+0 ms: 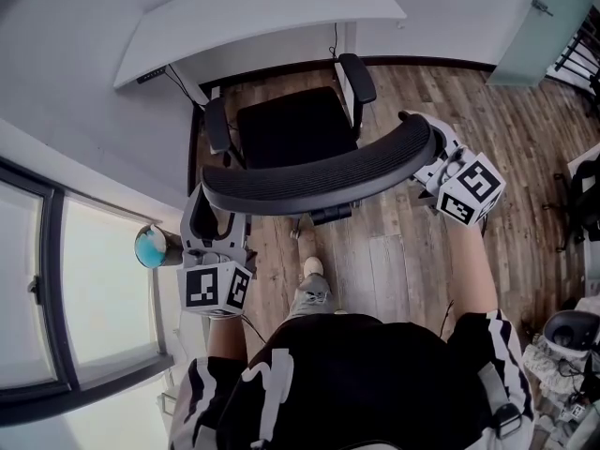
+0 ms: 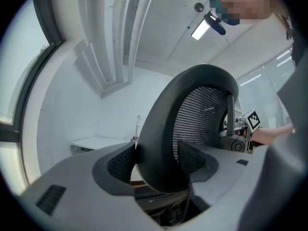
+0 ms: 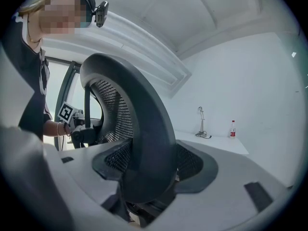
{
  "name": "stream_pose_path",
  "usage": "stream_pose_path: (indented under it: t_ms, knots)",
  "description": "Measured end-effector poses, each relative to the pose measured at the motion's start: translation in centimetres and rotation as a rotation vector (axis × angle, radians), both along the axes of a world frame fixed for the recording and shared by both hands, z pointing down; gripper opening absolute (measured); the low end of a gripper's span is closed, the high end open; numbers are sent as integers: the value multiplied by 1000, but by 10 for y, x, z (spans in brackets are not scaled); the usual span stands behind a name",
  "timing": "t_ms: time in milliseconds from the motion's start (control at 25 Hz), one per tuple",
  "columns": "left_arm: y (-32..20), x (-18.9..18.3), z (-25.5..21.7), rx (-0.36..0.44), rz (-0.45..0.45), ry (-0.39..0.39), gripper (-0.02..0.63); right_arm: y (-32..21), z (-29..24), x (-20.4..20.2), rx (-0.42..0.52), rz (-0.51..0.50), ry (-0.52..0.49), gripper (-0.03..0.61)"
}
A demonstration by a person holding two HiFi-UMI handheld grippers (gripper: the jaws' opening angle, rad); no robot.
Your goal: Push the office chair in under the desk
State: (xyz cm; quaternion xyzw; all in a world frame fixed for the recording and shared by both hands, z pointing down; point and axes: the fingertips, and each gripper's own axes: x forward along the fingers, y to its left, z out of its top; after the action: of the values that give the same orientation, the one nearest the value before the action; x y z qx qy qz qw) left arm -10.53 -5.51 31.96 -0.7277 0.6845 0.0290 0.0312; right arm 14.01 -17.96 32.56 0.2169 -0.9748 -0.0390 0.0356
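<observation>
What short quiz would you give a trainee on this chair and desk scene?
1. True or false: the left tongs and the right tongs are both shut on the chair's backrest.
2. Relative to the desk, the seat is: A) fully underneath; B) out in front; C) tipped on its side.
3. What colour is the desk top?
Key: 1 true; 2 B; 3 white.
</observation>
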Motion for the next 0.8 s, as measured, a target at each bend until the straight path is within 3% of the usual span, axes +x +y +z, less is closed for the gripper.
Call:
stream_pose_path:
  t_ms: [800]
  knots:
    - [-66,-46,-1,-46,-3,-20,273,-57,1,-42,-9,35,-4,272]
